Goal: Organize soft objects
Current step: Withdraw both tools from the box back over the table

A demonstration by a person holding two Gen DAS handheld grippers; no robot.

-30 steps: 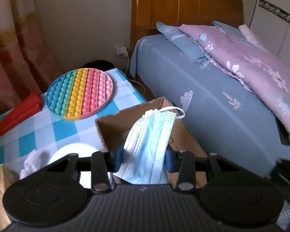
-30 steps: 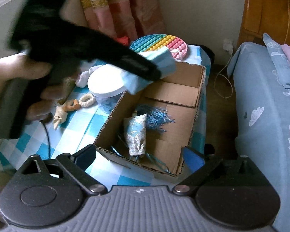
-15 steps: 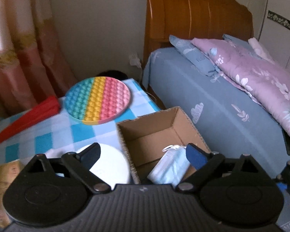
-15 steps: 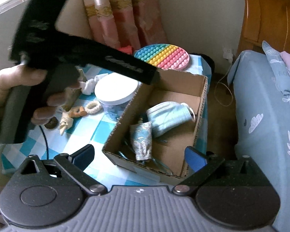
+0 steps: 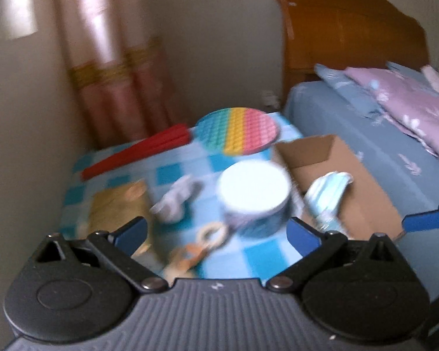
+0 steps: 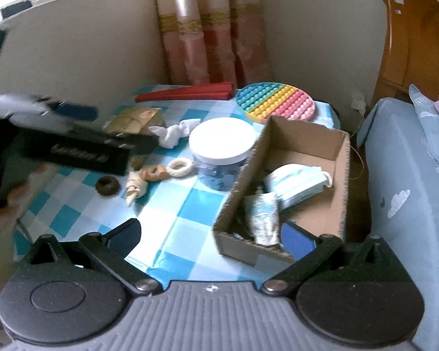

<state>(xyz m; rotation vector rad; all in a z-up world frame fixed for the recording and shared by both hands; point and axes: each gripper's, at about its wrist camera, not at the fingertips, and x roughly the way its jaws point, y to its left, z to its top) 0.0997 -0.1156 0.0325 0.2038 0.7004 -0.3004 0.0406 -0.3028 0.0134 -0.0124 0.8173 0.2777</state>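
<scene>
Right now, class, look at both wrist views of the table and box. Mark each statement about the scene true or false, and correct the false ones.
1. The blue face mask lies inside the cardboard box. True.
2. The left gripper is shut on the mask. False: its jaws are opening, with nothing between them.
3. The rainbow bubble toy is in the box. False: it lies on the checked tablecloth beyond the box.
4. A white-lidded jar stands beside the box. True.
5. The red folded fan lies near the curtain. True.
</scene>
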